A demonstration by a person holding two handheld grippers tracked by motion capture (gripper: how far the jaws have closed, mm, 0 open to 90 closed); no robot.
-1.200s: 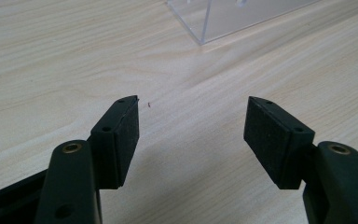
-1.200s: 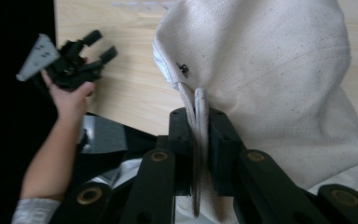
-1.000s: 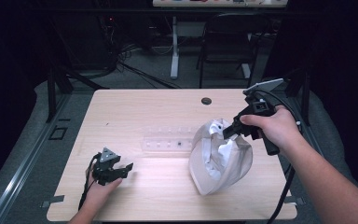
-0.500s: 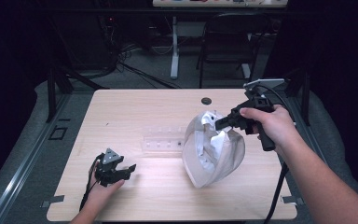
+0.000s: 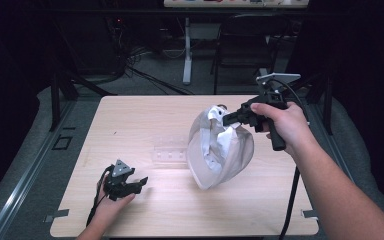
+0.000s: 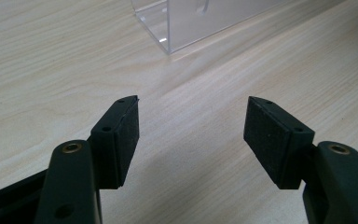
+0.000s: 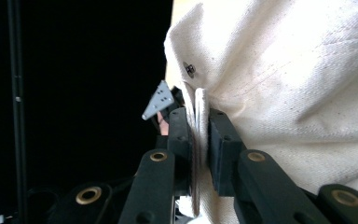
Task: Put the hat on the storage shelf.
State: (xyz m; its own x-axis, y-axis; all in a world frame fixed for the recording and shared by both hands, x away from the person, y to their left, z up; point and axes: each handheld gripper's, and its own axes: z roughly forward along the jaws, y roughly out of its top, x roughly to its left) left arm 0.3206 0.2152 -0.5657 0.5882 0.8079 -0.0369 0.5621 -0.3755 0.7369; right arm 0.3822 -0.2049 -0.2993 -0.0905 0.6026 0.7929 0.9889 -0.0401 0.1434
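Note:
A cream cloth bag hangs above the table, lifted clear at right of centre. My right gripper is shut on the bag's rim; in the right gripper view its pads pinch the folded edge of the cloth bag. My left gripper rests low on the table near the front left, held by a hand. In the left gripper view its jaws stand wide apart over bare wood, and the left gripper is open with nothing between its fingers.
A clear plastic box lies on the wooden table just left of the bag; its corner lies ahead of the left jaws. A small dark disc sits behind the bag. Chairs and cables stand beyond the far edge.
The right gripper has lifted the bag and carried it up and slightly left, so it hangs freer above the table. The left gripper has stayed in place.

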